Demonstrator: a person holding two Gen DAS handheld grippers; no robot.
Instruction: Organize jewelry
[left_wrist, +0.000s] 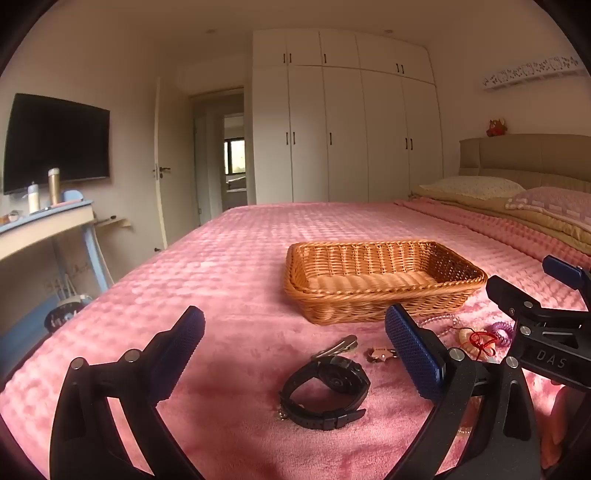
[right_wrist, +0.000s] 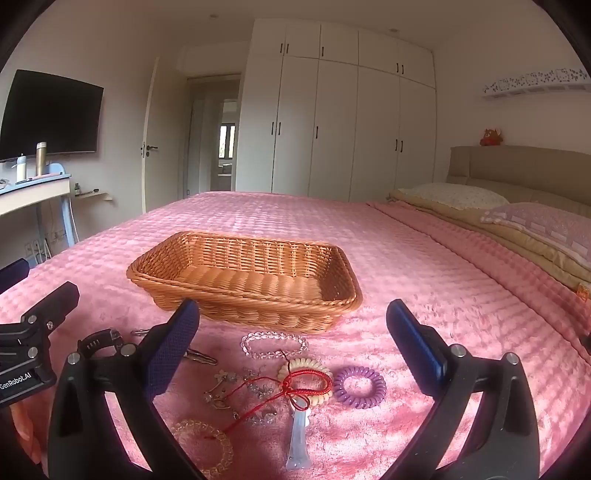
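An empty wicker basket (left_wrist: 380, 280) (right_wrist: 247, 280) sits on the pink bedspread. In front of it lie a black watch (left_wrist: 327, 387), a metal hair clip (left_wrist: 336, 347) and a small clasp (left_wrist: 378, 352). Further right lie a clear bead bracelet (right_wrist: 275, 345), a red cord bracelet (right_wrist: 306, 382) over a cream spiral tie, a purple spiral hair tie (right_wrist: 360, 386), an amber bead bracelet (right_wrist: 207, 443), a clear clip (right_wrist: 299, 439) and silvery trinkets (right_wrist: 240, 391). My left gripper (left_wrist: 295, 350) hovers open over the watch. My right gripper (right_wrist: 293, 347) hovers open over the bracelets, holding nothing.
The pink bedspread (left_wrist: 221, 266) reaches far behind the basket. Pillows (right_wrist: 454, 195) and a headboard stand at the right. A desk (left_wrist: 44, 225) with bottles and a wall screen stand left of the bed. White wardrobes (right_wrist: 332, 122) line the far wall.
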